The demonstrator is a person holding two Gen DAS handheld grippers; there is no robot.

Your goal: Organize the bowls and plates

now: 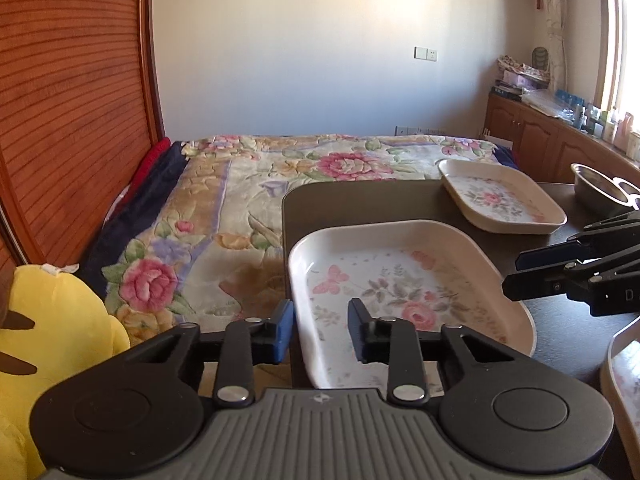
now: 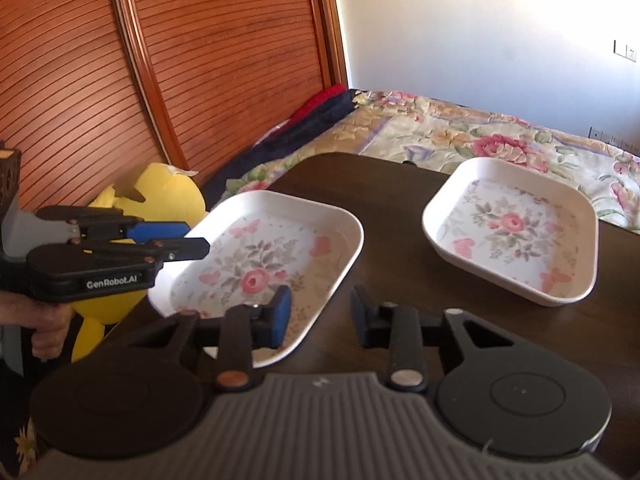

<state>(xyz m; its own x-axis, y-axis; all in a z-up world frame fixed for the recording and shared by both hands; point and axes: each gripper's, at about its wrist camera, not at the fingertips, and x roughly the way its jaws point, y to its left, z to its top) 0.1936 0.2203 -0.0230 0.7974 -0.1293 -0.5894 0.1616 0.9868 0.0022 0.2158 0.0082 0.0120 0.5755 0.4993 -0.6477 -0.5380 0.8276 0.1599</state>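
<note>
The dark table (image 2: 400,208) carries 2 white plates w/ flower print. The near plate (image 2: 264,264) lies at the left edge of the table, close to the front-left corner, and part of it seems to reach past the edge. The far plate (image 2: 516,232) lies toward the back edge, well apart from the 1st one, flat on the top.

The left gripper (image 1: 321,330) is open approx. halfway. Its fingers stand on both sides of the left rim of the near plate: 1 blue pad (image 1: 283,330) outside the rim, the other inside over the plate floor. Whether the pads touch the rim, I cannot tell; the gap looks wider than the rim. In the right wrist view this gripper comes from the left side, held by a hand (image 2: 48,324), its tips at the plate's left rim.

The right gripper (image 2: 320,318) is also open, nothing between the fingers. Its left finger (image 2: 280,316) is above the near-right corner of the near plate, the right finger above bare table. If it touches the plate is not clear.

At the right side of the table stands a metal bowl (image 1: 596,188), behind the far plate. A 3rd flowered plate (image 1: 622,384) shows only partly at the front-right. Next to the table: a bed w/ flowered blanket (image 1: 240,216) and a yellow plush toy (image 2: 160,200) by the wooden headboard (image 2: 200,60).
</note>
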